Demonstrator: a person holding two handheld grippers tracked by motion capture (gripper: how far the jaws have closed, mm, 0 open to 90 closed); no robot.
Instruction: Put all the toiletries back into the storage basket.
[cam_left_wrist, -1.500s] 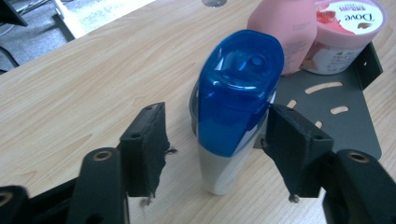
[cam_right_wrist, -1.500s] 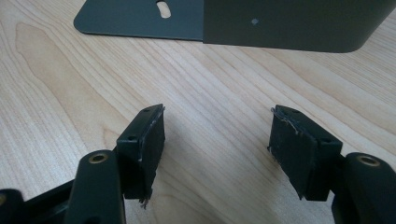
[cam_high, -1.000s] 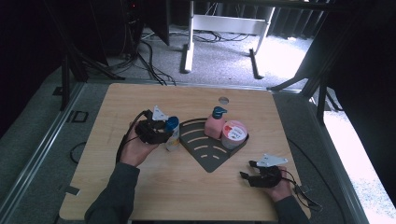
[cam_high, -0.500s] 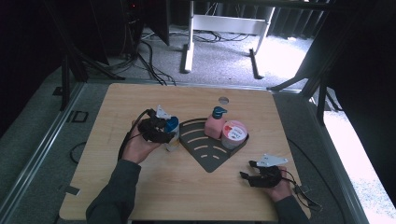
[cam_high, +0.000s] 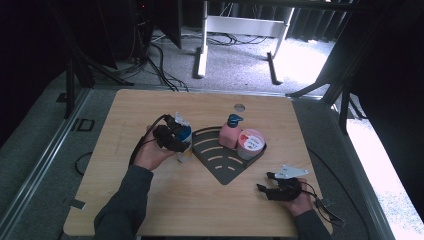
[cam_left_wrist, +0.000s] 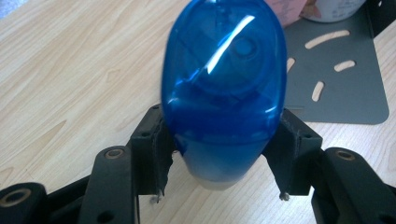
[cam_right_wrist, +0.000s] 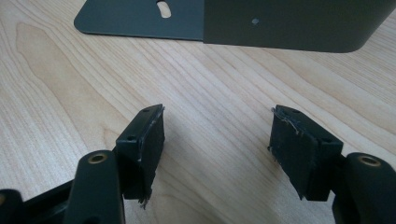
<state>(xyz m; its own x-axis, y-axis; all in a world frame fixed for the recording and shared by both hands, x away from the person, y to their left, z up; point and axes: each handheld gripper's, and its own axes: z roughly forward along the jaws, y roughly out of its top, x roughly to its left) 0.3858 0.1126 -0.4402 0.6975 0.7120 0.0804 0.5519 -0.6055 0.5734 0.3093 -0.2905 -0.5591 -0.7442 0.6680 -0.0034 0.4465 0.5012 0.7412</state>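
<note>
A bottle with a clear blue cap (cam_left_wrist: 224, 79) stands between the pads of my left gripper (cam_left_wrist: 219, 154), and both pads touch its sides. The jaws have just been opening wider with the bottle between them. From above, that left gripper (cam_high: 172, 137) and the bottle (cam_high: 183, 134) sit just left of a dark grey corner tray (cam_high: 220, 167). My right gripper (cam_high: 267, 182) rests low on the wood near the front right, open, with bare table between its pads (cam_right_wrist: 217, 140). The tray's wall (cam_right_wrist: 280, 23) lies just beyond it.
In the tray stand a pink pump bottle (cam_high: 230, 135) and a round tub with a red and white lid (cam_high: 251, 142). A small round hole (cam_high: 239, 107) marks the table's far side. Cables trail from both grippers.
My left hand has shifted slightly toward the tray with the blue-capped bottle. The right hand has stayed where it was.
</note>
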